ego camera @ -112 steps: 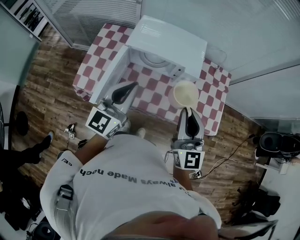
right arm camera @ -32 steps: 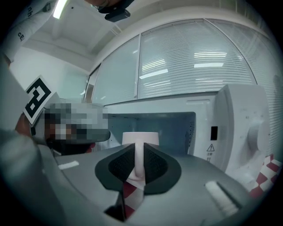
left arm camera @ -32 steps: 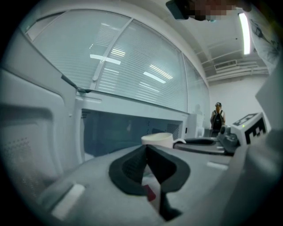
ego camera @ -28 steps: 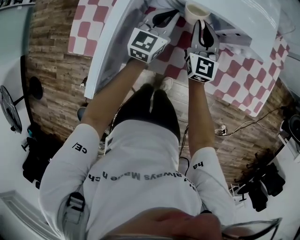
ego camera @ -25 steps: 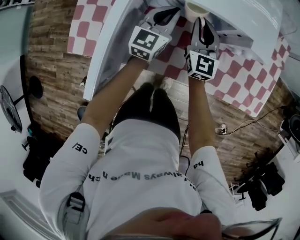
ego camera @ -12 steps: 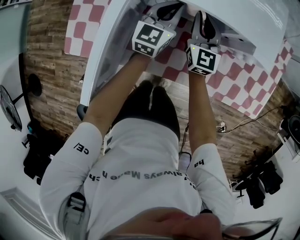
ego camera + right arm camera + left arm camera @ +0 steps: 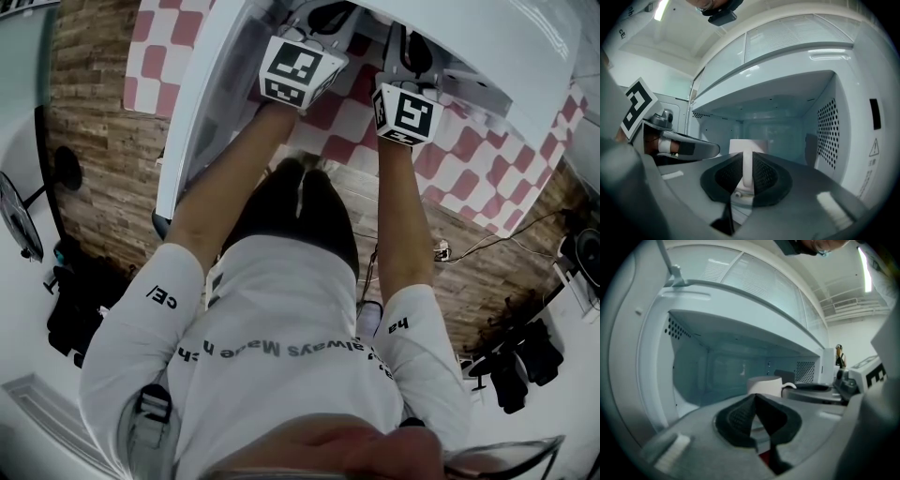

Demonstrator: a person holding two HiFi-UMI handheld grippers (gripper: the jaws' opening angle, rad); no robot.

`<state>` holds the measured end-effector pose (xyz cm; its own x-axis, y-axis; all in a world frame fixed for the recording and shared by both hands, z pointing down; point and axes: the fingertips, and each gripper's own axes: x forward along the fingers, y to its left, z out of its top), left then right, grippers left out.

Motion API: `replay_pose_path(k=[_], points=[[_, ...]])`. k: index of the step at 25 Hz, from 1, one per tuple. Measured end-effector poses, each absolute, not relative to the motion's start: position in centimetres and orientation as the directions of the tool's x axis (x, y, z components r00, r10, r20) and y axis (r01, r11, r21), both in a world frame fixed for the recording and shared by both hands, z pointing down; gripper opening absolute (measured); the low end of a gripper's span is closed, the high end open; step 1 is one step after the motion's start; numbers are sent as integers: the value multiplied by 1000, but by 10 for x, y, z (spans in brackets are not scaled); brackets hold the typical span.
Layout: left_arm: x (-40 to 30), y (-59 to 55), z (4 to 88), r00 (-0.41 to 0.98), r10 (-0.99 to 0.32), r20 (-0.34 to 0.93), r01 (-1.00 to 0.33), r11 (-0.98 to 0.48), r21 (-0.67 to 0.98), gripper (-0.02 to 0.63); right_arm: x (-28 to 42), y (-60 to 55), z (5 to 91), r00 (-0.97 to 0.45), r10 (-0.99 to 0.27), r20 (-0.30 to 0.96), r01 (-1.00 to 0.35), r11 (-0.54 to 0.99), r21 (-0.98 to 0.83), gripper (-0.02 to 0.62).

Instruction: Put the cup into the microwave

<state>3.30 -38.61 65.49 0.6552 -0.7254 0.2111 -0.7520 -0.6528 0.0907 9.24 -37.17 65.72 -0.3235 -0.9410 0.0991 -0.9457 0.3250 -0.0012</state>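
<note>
The white shirt (image 7: 281,361) reads "always Made", its left sleeve (image 7: 159,296) "CE"; a warning triangle (image 7: 874,147) marks the microwave (image 7: 862,84) front.

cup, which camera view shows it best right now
The right gripper view: the cup sits dead ahead, its handle clamped in the right gripper, with the open microwave behind. The left gripper view shows its upper body and handle sideways. The head view hides it under the microwave top.

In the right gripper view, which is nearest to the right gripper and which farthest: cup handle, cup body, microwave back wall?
1. Cup handle: clamped between the right gripper's jaws.
2. Cup body: just ahead, centre.
3. Microwave back wall: behind the cup, deepest.
</note>
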Motion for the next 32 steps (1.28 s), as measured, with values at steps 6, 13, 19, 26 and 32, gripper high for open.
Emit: replay_pose_path(k=[6, 13, 19, 26, 32], points=[[32, -388, 658, 654, -724, 218, -752, -653, 88, 3, 95, -371, 662, -321, -941, 110, -946, 323, 3, 38], [29, -376, 661, 650, -721, 239, -756, -647, 104, 3, 100, -367, 672, -315, -937, 151, -948, 317, -11, 43], [18, -362, 656, 643, -727, 240, -762, -639, 107, 5, 104, -363, 665, -301, -939, 169, -953, 301, -21, 106], [6, -343, 623, 639, -736, 223, -766, -634, 101, 32, 101, -333, 631, -315, -935, 161, -948, 319, -4, 106], [1, -308, 587, 635, -745, 205, -771, -628, 105, 37, 106, -291, 582, -327, -933, 151, -943, 333, 10, 102]])
